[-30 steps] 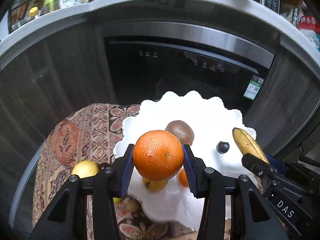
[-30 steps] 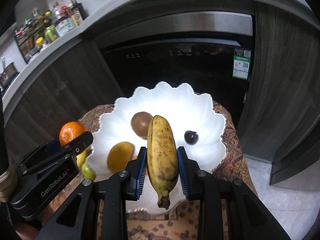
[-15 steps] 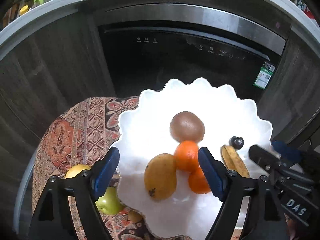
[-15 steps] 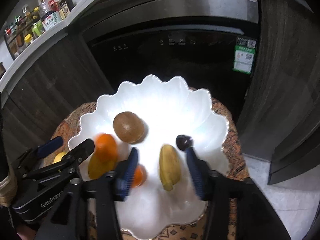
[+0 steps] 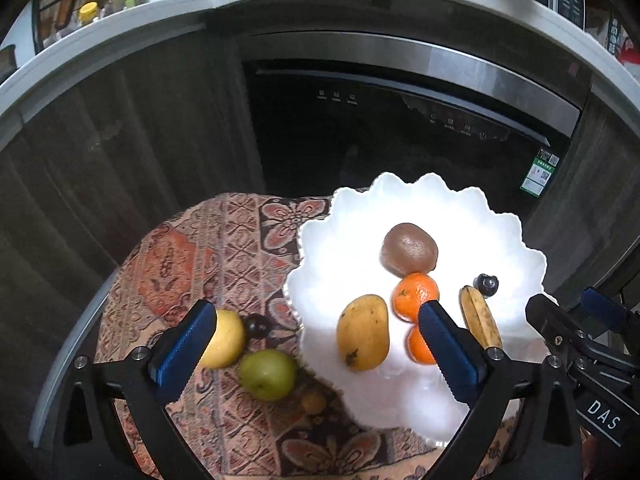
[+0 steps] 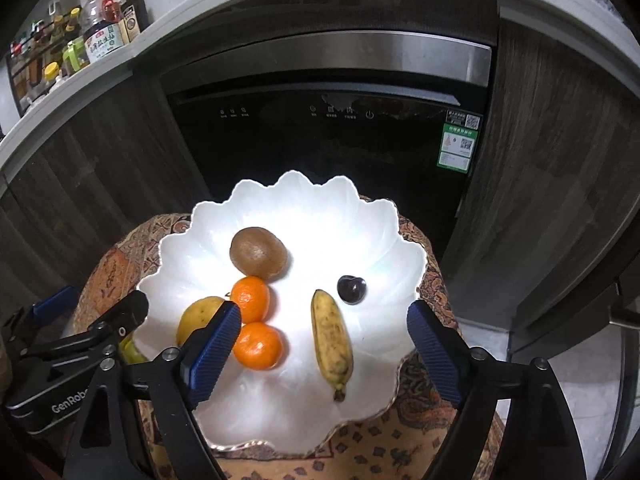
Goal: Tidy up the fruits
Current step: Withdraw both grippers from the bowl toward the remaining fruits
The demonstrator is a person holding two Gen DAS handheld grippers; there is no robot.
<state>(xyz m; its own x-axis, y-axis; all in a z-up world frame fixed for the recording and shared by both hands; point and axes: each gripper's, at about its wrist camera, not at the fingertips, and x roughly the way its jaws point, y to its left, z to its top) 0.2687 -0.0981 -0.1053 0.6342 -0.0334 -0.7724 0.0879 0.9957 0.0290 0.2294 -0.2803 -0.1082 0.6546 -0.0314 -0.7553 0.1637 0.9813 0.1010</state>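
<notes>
A white scalloped plate (image 6: 304, 188) holds a kiwi (image 6: 258, 253), two oranges (image 6: 251, 298) (image 6: 259, 345), a mango (image 6: 196, 318), a banana (image 6: 331, 336) and a dark cherry (image 6: 351, 289). My right gripper (image 6: 324, 348) hovers over the plate's near side. Its jaws are opening and grip nothing; the banana lies below between them. My left gripper (image 5: 318, 352) hangs over the plate's left rim (image 5: 296, 280), its jaws also opening and holding nothing. Below them the mango (image 5: 363, 333) lies on the plate. The upper orange (image 5: 416, 296) rests against the kiwi (image 5: 408, 254).
On the patterned cloth (image 5: 224, 248) left of the plate lie a yellow fruit (image 5: 226, 340), a green fruit (image 5: 267, 374), a dark cherry (image 5: 257, 326) and a small brownish fruit (image 5: 314, 402). A dark dishwasher front (image 6: 320, 140) and a counter with bottles (image 6: 100, 36) stand behind.
Both grippers went from shut to wide open. The left let go of the orange, which now lies on the plate by the kiwi. The right let go of the banana onto the plate.
</notes>
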